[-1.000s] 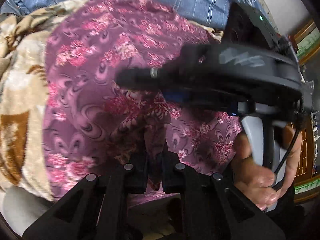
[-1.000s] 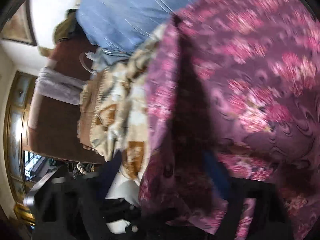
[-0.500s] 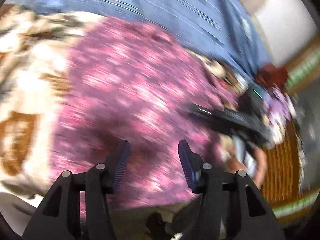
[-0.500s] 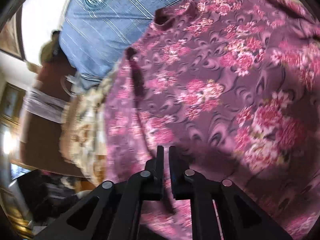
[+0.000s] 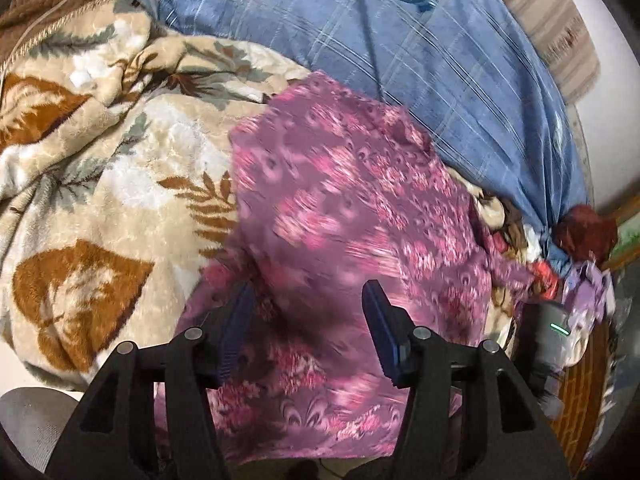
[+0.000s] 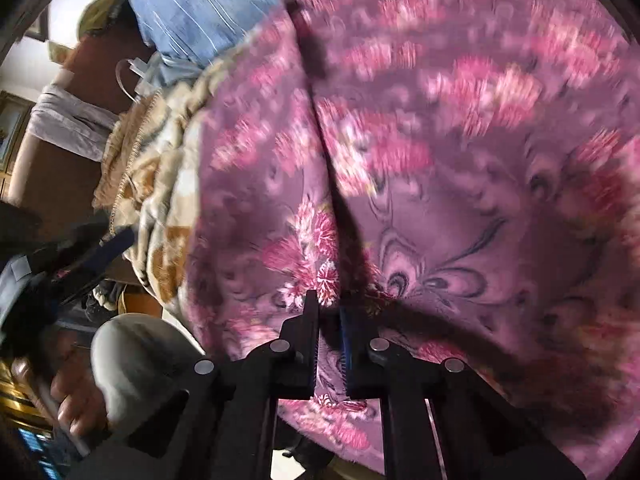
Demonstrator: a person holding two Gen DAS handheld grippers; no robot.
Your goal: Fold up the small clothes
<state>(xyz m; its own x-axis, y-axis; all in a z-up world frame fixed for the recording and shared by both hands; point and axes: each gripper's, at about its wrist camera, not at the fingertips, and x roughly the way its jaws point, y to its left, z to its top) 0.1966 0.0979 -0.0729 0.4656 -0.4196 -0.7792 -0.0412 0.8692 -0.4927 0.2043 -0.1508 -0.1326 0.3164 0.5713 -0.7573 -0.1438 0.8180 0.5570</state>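
Left wrist view: the garment [image 5: 352,216] lay spread on the blanket [image 5: 100,152], apparently only partly folded; the left tool [image 5: 308,328] hovered over its near edge, fingers spread and empty. Right wrist view: the right tool [image 6: 330,344], pressed together, pinched a garment [image 6: 460,208] fold at its near edge.

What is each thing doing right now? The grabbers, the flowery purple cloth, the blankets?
left gripper: open, holding nothing, above the cloth.
right gripper: shut, pinching a fold of the cloth.
purple flowered cloth: spread over the blanket, creased where it is pinched.
leaf-print blanket: rumpled, lying under the cloth.
blue striped bedding: bunched up behind the cloth.
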